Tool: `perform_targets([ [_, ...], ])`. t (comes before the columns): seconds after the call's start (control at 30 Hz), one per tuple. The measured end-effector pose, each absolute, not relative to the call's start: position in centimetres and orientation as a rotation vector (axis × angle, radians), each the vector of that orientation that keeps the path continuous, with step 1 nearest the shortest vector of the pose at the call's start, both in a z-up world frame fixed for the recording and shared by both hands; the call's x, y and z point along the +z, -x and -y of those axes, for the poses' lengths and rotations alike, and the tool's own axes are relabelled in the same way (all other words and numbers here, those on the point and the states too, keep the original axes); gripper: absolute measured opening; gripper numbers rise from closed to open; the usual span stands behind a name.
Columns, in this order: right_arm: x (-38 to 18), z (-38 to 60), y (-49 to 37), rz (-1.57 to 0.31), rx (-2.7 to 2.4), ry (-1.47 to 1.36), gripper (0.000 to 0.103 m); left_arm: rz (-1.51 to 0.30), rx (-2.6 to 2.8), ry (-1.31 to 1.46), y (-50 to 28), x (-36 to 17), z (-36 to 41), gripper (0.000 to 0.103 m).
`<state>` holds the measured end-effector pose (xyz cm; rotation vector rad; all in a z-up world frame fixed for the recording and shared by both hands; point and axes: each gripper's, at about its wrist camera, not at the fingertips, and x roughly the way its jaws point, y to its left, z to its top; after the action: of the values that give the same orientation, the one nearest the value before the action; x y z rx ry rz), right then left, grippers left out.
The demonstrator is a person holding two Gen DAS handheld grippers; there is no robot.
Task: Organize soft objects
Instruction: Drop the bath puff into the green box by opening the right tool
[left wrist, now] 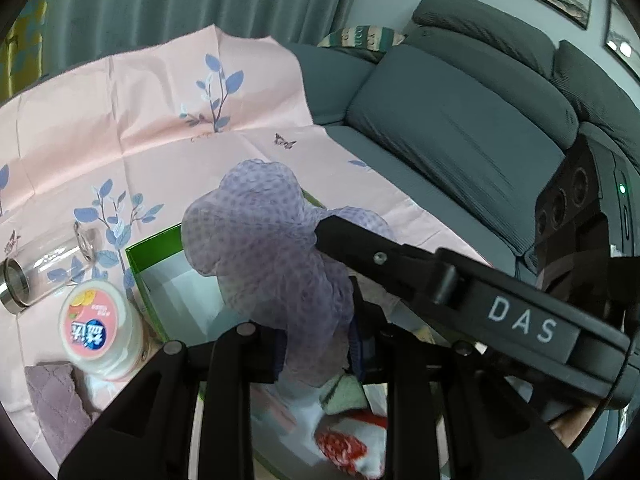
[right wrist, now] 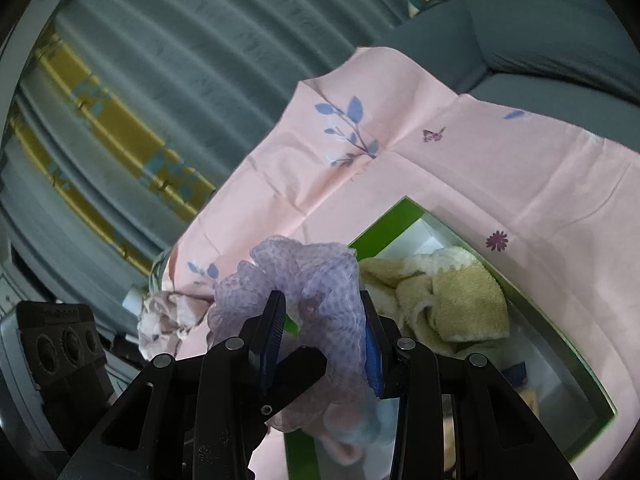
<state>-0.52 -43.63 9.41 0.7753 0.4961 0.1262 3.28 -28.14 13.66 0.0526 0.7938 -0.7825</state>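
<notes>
While the left gripper (left wrist: pixel 320 344) pinches the purple scrunchie (left wrist: pixel 264 248), its ruffles rise toward twelve o'clock above the green box (left wrist: pixel 140 268) on the pink cloth (left wrist: pixel 120 120). From the right wrist, the right gripper (right wrist: pixel 320 336) clamps the scrunchie (right wrist: pixel 312 280), stretched nine-to-three, towel (right wrist: pixel 452 300) at three.

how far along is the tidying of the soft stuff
Done: a yellow towel already lies in the green box. In hand: both tongs, left and right, grip the purple scrunchie over the box. Left: the mauve cloth on the pink tablecloth.
</notes>
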Motion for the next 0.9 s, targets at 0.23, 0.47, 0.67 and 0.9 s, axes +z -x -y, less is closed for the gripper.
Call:
perform_targets([
  [0.23,7.9,44.5,-0.7,-0.562,0.025,-0.797,0.039,-0.853,-0.738,-0.071,-4.8,11.6,28.9,0.032],
  [0.47,8.9,45.0,0.8,-0.52,-0.053,-0.761,0.039,-0.838,-0.721,-0.069,-4.1,12.0,28.2,0.079],
  [0.67,9.7,44.6,1.7,-0.509,-0.074,-0.732,0.07,-0.781,-0.684,-0.082,-2.6,13.7,26.6,0.087],
  [0.9,11.6,42.9,3.3,-0.455,-0.05,-0.674,0.087,-0.749,-0.64,-0.046,-0.6,15.2,22.6,0.087],
])
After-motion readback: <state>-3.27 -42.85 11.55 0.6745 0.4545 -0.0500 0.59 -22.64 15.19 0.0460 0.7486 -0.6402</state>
